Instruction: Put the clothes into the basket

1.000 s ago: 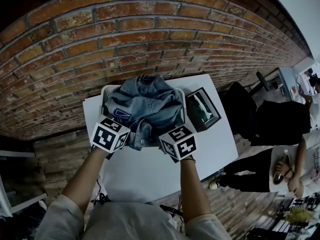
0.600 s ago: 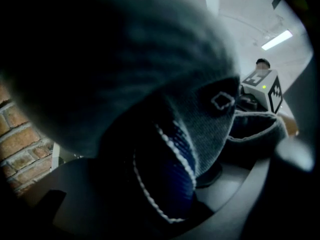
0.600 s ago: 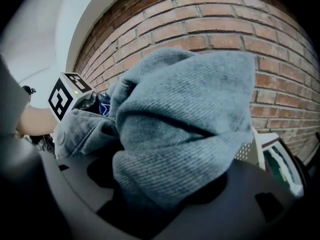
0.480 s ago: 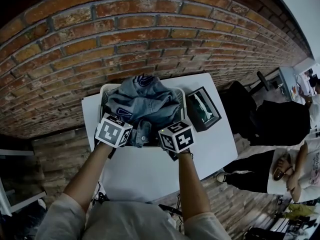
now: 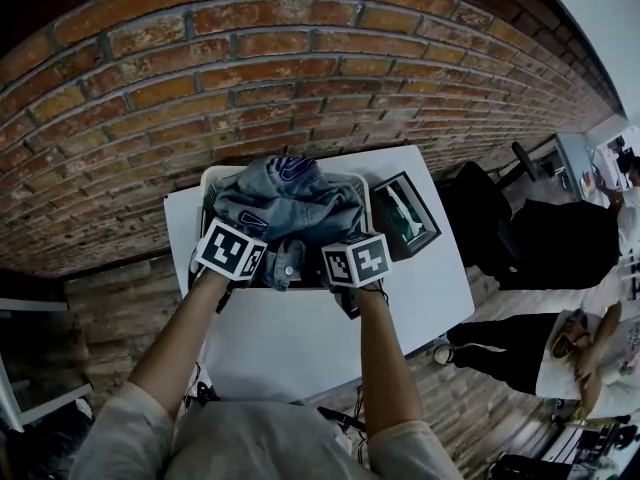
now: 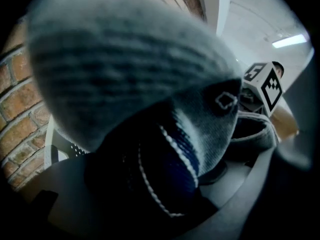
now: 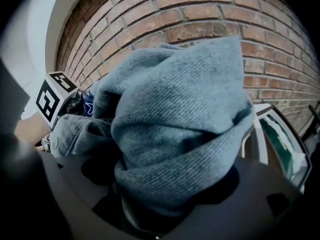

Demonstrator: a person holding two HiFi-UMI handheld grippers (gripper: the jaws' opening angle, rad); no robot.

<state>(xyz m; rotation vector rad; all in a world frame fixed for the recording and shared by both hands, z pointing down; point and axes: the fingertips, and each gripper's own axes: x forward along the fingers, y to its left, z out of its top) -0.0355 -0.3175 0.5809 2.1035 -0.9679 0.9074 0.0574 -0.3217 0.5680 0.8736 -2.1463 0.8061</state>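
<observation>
Denim jacket (image 5: 285,200): it is bunched in a heap inside the white plastic basket (image 5: 211,181), piled higher than the rim, with a dark blue inner panel showing near the top. One buttoned edge hangs over the basket's near side, between the two grippers. The basket stands on a white desk (image 5: 290,343), hard up against a red brick wall (image 5: 250,68).

The left gripper (image 5: 238,260) sits at the basket's near left corner. Its jaws are clenched on a fold of the jacket; in the left gripper view, dark blue lining with a line of white stitching fills the space between them, and pale denim bulges above. The perforated basket wall shows just to the left of that fold.

The right gripper (image 5: 352,271) sits at the basket's near right corner. Its jaws are grasping a thick rolled fold of the same jacket, which swells out over them in the right gripper view. Each gripper's marker cube is visible from the other's camera, across the heap of cloth.

Just to the right of the basket, a dark-framed picture (image 5: 405,218) with a green image lies flat on the desk. Beyond the desk's right edge, well apart from it, a person in dark clothes (image 5: 545,238) is partly in view.
</observation>
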